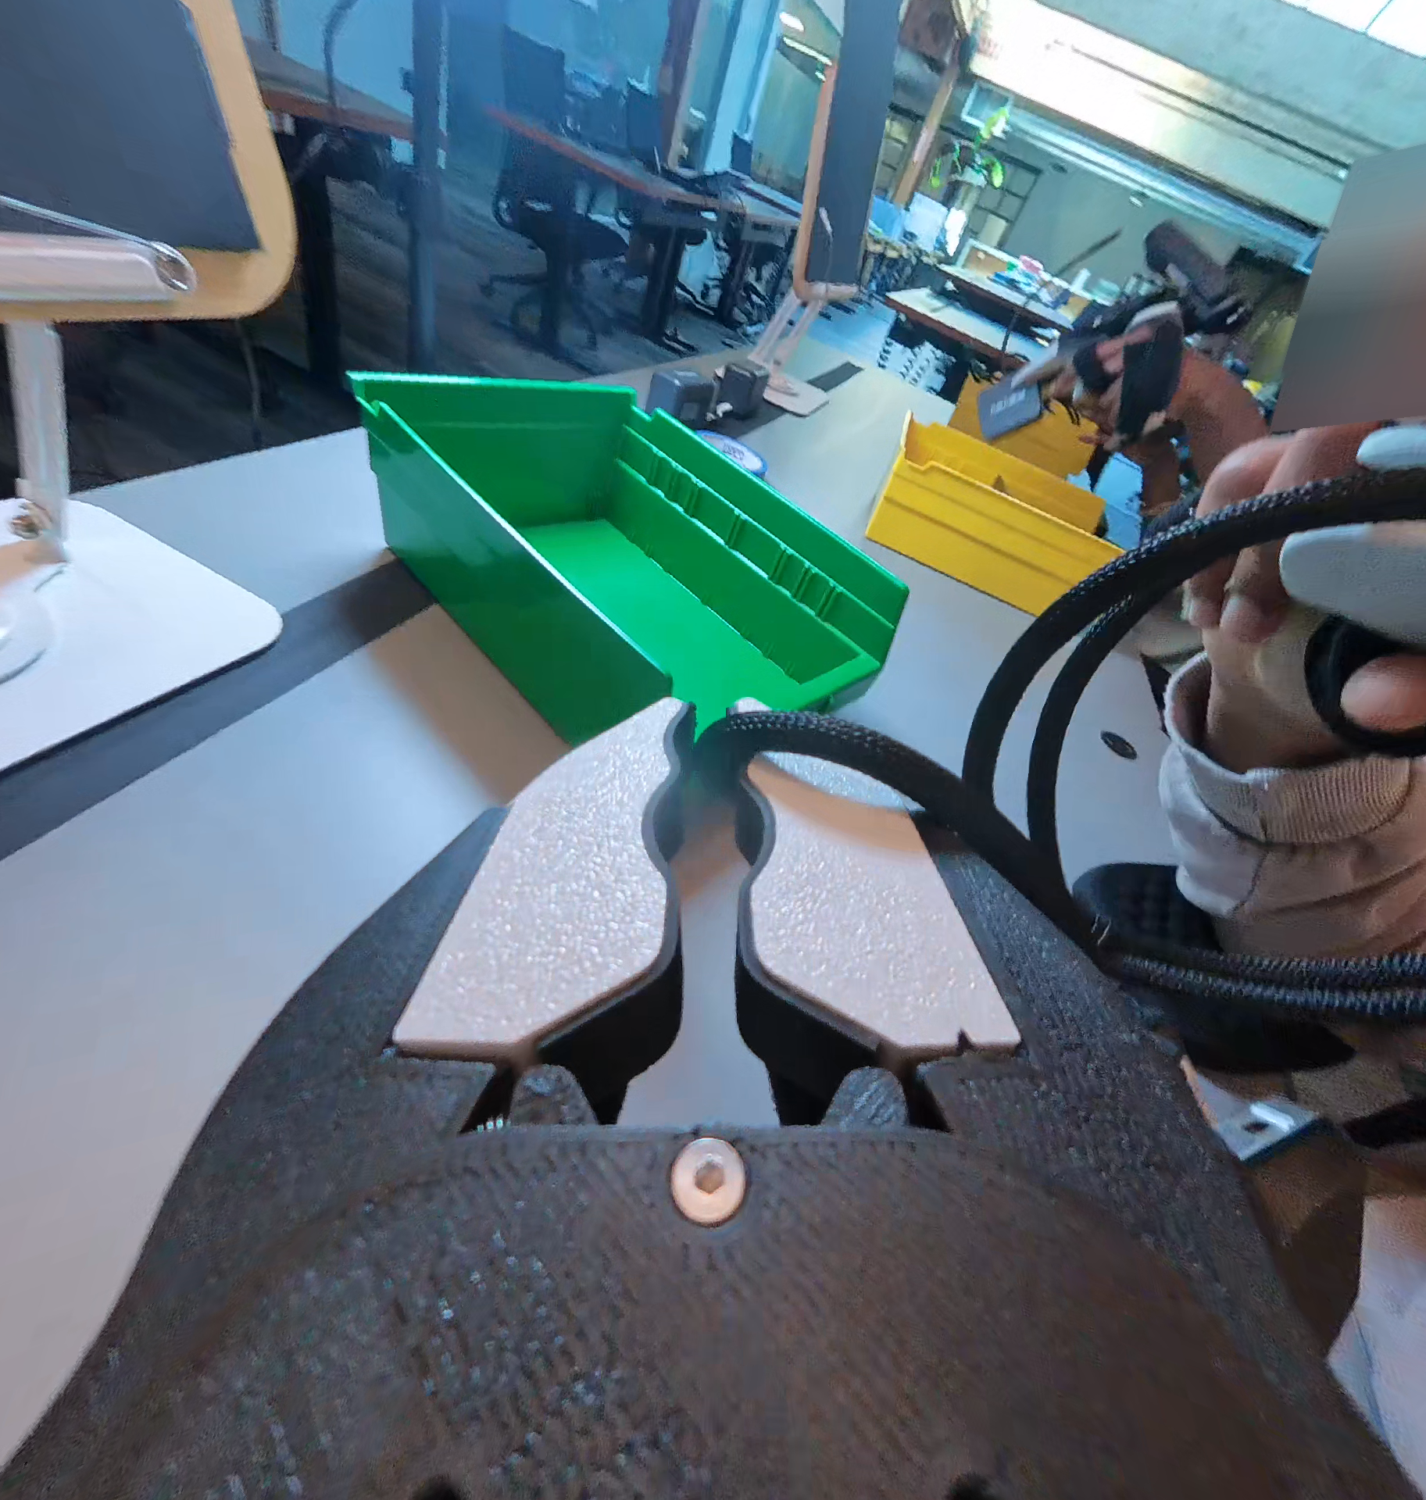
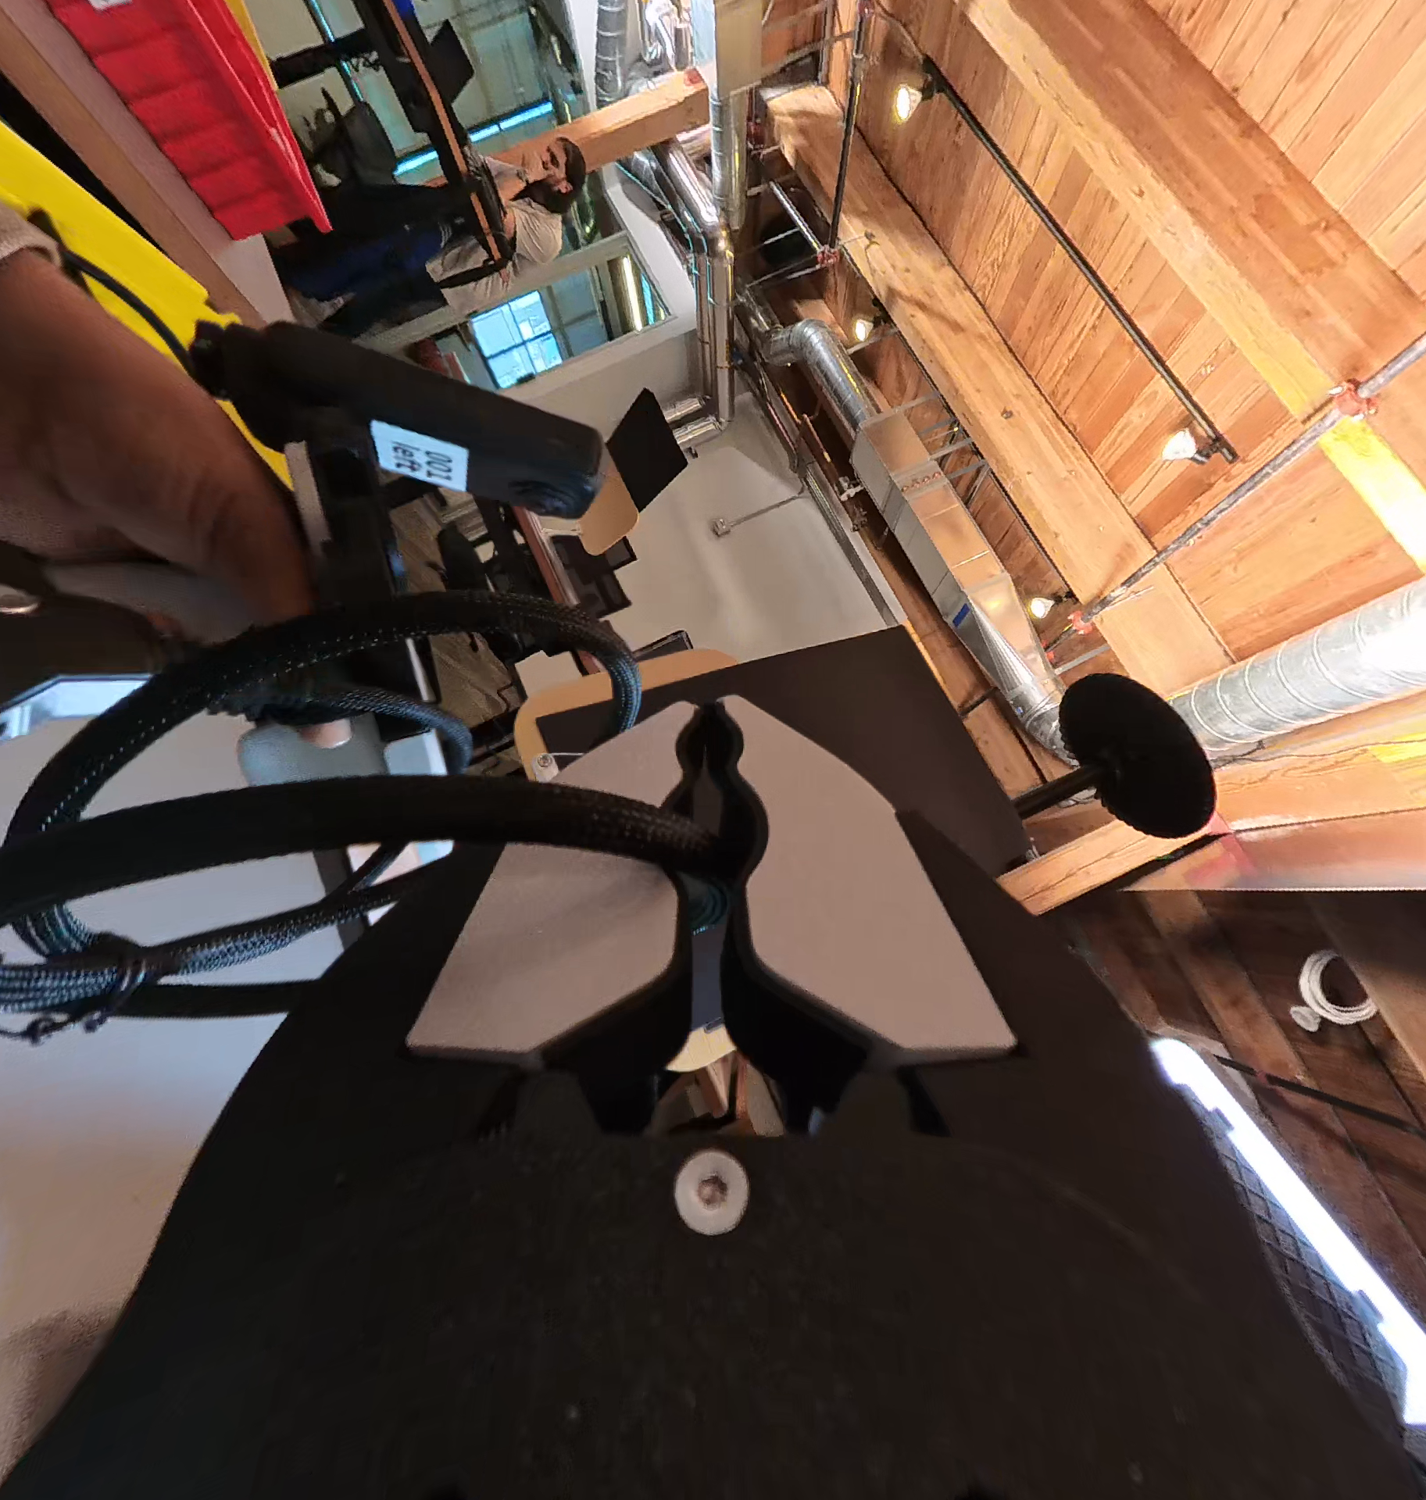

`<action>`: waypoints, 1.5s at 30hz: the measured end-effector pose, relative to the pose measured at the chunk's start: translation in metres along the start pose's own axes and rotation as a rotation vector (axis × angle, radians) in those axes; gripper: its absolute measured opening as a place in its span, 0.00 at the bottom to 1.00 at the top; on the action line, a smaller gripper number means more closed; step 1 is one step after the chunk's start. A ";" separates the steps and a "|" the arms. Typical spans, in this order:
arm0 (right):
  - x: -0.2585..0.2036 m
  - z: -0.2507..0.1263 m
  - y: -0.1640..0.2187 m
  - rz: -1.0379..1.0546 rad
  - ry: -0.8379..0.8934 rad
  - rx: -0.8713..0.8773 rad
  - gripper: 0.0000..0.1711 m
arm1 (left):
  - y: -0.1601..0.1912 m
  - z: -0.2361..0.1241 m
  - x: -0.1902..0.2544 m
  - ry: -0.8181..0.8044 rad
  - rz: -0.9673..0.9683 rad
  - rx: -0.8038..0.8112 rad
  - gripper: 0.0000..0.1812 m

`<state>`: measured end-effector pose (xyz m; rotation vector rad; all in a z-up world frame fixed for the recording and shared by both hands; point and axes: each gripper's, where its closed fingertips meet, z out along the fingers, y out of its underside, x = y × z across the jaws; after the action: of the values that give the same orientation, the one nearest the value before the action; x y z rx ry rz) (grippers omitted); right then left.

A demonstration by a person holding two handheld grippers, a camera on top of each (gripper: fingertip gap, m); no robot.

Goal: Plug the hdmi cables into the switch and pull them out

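Observation:
A black braided HDMI cable point(image 1: 855, 759), coiled in loops, hangs between my two grippers above the grey table point(image 1: 206, 893). My left gripper point(image 1: 713, 718) is shut on one stretch of it at the fingertips, just in front of the green bin. My right gripper point(image 2: 713, 718) is turned on its side, pointing toward the ceiling, and is shut on the cable point(image 2: 449, 820) deeper in its jaws. The left gripper's body also shows in the right wrist view point(image 2: 417, 438), held in a hand. No switch is in view.
An open green bin point(image 1: 612, 568) lies on the table ahead. A yellow bin point(image 1: 985, 519) sits farther right. A white monitor stand base point(image 1: 84, 617) is at the left. The hand holding the right gripper point(image 1: 1302, 690) is close at the right. Another person works at the back right. About 15 cm separates my left fingertips from my right. My left gripper is the nearer one to the white monitor stand base point(image 1: 84, 617): about 35 cm, against 50 cm.

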<state>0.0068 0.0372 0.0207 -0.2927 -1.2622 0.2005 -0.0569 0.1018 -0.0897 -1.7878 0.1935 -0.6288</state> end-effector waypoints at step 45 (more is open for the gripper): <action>-0.138 0.009 -0.036 -0.448 -0.302 0.062 0.20 | -0.012 -0.001 0.014 -0.084 0.039 0.033 0.05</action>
<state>-0.0433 -0.0387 -0.0898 0.0821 -1.5827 -0.1055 -0.0483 0.0987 -0.0736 -1.7712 0.1595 -0.5255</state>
